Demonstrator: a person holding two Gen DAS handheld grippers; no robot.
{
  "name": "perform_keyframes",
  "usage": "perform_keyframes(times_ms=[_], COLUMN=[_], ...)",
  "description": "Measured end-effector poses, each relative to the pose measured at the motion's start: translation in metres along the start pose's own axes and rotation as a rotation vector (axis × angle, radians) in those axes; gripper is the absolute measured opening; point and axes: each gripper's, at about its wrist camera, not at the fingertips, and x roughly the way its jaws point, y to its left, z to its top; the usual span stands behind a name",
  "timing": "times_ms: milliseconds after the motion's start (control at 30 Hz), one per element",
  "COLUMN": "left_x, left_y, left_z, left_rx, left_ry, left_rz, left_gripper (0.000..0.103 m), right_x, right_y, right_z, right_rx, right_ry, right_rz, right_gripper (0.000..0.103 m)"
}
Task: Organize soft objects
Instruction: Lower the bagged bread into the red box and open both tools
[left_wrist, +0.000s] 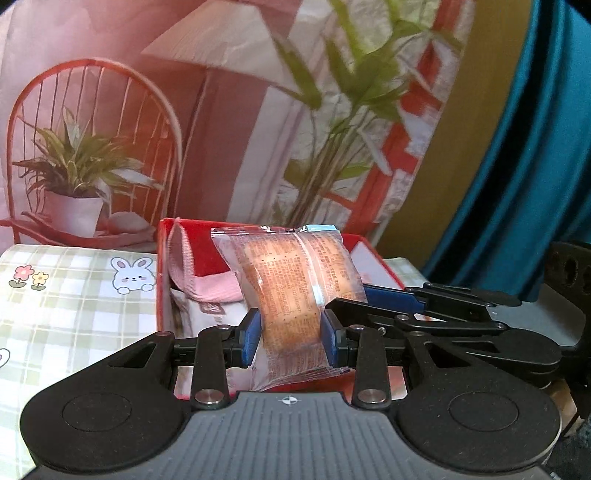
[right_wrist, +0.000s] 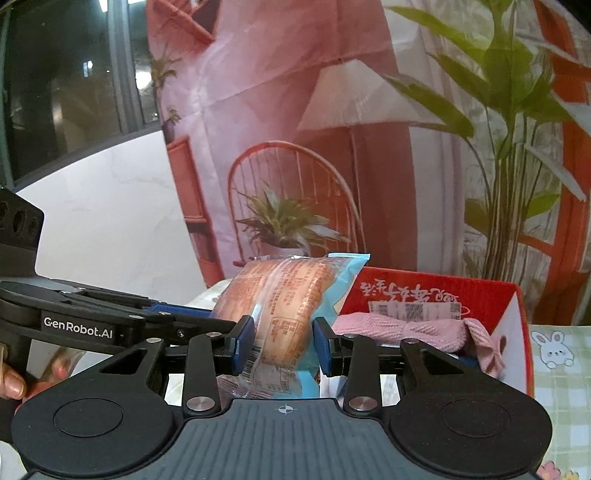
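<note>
Left wrist view, frame centre: both grippers (left_wrist: 290, 338) (right_wrist: 284, 345) pinch one bread packet (left_wrist: 291, 295) above the red box (left_wrist: 164, 280); next, lowering and release.

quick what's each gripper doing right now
Left gripper: shut on the wrapped bread.
Right gripper: shut on the same wrapped bread, from the other side.

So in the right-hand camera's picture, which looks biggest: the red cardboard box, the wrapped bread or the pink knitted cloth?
1. Red cardboard box
2. Clear-wrapped bread packet, though it sits nearer the camera, so this is unsure
3. Pink knitted cloth, partly hidden inside the box
</note>
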Motion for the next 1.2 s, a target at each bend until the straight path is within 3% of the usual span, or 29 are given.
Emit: perform_keyframes(times_ms=[467,767,1033,1200], left_x=[0.049,0.050,0.042,0.028], left_y=[0.029,0.035,0.030,0.024], left_z=[-0.006,-0.010,-0.008,-0.005], left_rx=[0.023,0.020,0.035,0.041], left_ry=[0.143,0.150,0.138,0.109], left_rz=[0.070,0.088,0.111,0.136], left_gripper=[0.036,0.037,0.040,0.054], right_x=[0.076,0.096,0.094,0.074], right_y=[-0.029,-0.031,-0.028,-0.023], right_z=[-0.020,-0.032,-0.032,-0.022], right_rx=[0.127,0.156,0.152,0.096], right_ry=[0.143,0.259,0.269,0.207], right_rz=[0.005,-0.016,-0.046,-0.100], right_gripper=[0.031,0.029,0.030,0.043])
